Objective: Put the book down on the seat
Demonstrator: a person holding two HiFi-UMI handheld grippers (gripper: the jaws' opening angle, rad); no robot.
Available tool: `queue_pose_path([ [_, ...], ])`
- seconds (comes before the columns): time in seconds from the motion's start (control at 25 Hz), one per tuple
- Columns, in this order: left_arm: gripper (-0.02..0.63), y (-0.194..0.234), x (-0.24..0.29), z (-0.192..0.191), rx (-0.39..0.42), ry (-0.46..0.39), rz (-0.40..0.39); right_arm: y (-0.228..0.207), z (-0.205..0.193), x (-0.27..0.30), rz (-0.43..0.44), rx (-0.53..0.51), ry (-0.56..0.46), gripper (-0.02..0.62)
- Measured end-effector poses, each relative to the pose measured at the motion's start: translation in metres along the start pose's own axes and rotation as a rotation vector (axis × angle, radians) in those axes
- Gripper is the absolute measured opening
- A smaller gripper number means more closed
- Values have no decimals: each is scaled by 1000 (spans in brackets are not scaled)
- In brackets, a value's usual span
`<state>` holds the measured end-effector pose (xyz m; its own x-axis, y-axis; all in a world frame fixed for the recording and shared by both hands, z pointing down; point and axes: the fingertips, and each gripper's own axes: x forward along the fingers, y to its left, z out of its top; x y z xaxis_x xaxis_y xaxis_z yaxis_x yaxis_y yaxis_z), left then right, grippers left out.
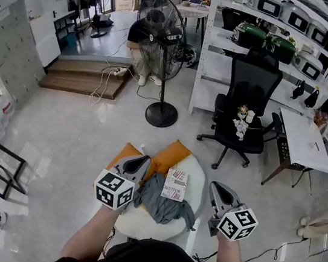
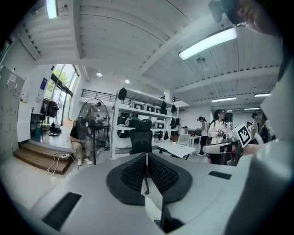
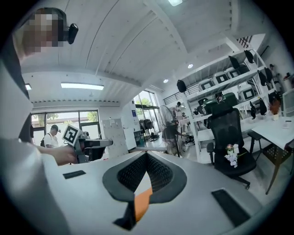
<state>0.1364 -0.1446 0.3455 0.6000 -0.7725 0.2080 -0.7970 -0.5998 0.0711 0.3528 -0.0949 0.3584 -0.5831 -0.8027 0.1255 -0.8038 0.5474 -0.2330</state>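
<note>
**Book (image 1: 175,184) flat on seat (image 1: 138,222)**

It lies face up on the round white top, touching a grey cloth (image 1: 162,205), near an orange cushion (image 1: 170,155). Left claw (image 1: 137,164) and right claw (image 1: 219,192) hover at either side, both closed on nothing.

Left gripper (image 2: 147,158), grey shell, black ribbed pads: jaws pressed together, nothing between. Far ahead past tips: black mesh office chair (image 2: 140,141), white metal shelving rack (image 2: 142,111) behind. Far left: black pedestal fan (image 2: 93,120), brown wooden steps (image 2: 39,156). Far right: standing person in white top (image 2: 216,132).
</note>
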Motion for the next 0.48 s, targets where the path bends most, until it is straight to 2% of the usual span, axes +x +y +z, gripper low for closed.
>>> queue_pose_path([
  [0.24, 8, 1, -7, 11, 16, -30, -27, 24, 23, 12, 16, -13, -56, 12],
  [0.48, 8, 4, -1, 6, 7, -22, -43, 32, 20, 18, 22, -47, -50, 12],
])
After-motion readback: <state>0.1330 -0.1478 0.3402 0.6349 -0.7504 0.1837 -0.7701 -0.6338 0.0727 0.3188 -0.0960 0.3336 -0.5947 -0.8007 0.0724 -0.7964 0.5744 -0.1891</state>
